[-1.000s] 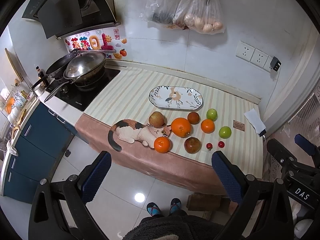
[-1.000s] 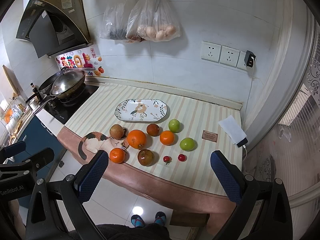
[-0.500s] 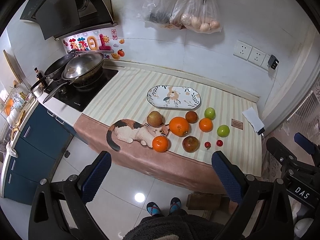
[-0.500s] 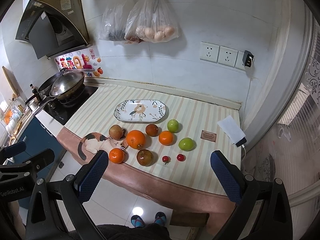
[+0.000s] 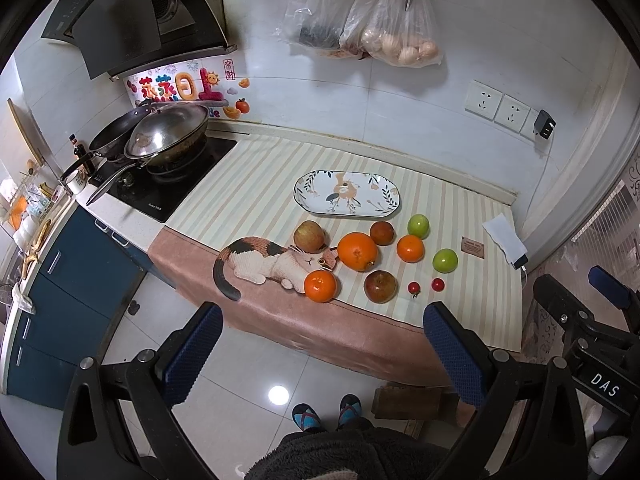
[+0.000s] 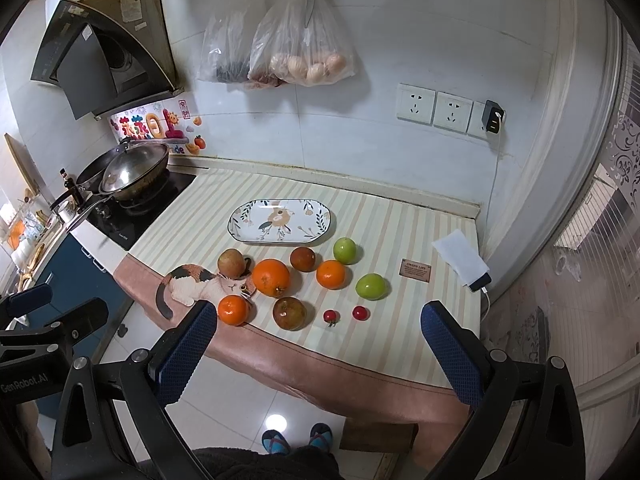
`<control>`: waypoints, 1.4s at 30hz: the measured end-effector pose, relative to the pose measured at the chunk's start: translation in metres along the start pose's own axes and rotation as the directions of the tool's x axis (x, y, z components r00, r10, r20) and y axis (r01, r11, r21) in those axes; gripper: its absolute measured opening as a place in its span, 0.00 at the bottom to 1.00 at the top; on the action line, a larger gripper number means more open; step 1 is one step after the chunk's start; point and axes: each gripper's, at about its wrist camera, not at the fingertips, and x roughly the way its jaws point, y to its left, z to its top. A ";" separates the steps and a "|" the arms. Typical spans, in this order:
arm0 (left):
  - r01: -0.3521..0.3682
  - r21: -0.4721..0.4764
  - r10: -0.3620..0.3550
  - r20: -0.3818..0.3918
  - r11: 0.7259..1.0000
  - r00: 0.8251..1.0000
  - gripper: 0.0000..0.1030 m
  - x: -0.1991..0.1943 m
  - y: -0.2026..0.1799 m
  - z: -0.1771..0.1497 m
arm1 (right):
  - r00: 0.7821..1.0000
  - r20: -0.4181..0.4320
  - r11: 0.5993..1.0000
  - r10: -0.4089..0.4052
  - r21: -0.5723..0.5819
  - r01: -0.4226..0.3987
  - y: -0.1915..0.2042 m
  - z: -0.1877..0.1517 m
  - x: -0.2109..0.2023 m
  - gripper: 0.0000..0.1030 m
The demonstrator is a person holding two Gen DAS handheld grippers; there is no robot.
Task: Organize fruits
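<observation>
Jaws of both grippers spread wide, textured blue pads bare, above round glossy fruits point(image 6: 276, 277) beside an oval ceramic plate point(image 6: 281, 221).

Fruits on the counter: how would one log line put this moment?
left tongs: open, empty | right tongs: open, empty | fruits: loose on cloth | plate: bare

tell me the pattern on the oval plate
White oval ceramic plate with leaf sprigs and a bird; clearest in right wrist view.

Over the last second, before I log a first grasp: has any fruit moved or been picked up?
No. Both tongs, left and right, are open and empty, short of the counter; the views barely shifted. All ten fruits, including the big orange, lie where they were, and the plate holds nothing.
</observation>
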 end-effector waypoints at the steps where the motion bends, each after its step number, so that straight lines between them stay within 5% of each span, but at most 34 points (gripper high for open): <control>1: 0.000 0.000 0.000 0.001 1.000 1.000 1.00 0.000 0.000 -0.001 | 1.000 0.001 1.000 0.001 0.001 -0.001 0.000 0.000 -0.001 1.00; 42: -0.002 0.001 0.002 0.026 1.000 1.000 1.00 -0.010 0.003 -0.001 | 0.999 0.044 1.000 0.016 0.021 -0.017 0.006 0.006 -0.017 1.00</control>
